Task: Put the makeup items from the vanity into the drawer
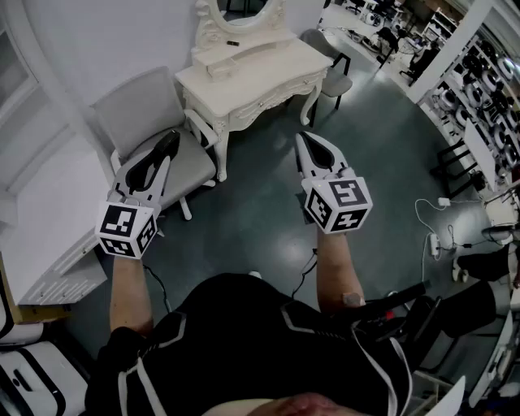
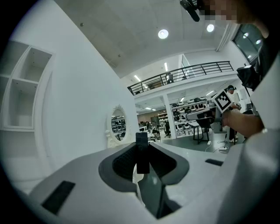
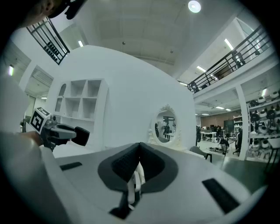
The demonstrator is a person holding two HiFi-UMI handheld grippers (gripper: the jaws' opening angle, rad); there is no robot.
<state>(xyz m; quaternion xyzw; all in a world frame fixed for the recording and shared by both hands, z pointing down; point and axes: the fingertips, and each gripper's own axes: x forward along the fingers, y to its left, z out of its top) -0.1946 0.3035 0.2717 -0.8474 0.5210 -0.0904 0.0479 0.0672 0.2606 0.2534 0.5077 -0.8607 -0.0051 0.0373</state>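
Right gripper [image 1: 306, 140] well short of vanity [image 1: 268, 67]

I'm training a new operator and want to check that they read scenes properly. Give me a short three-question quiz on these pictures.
1. True or false: the right gripper touches the vanity.
2. The vanity's mirror is: A oval, B square, C triangular.
3. Fill in: the right gripper's jaws stand ____ (apart or together).
Key: 1 false; 2 A; 3 together.
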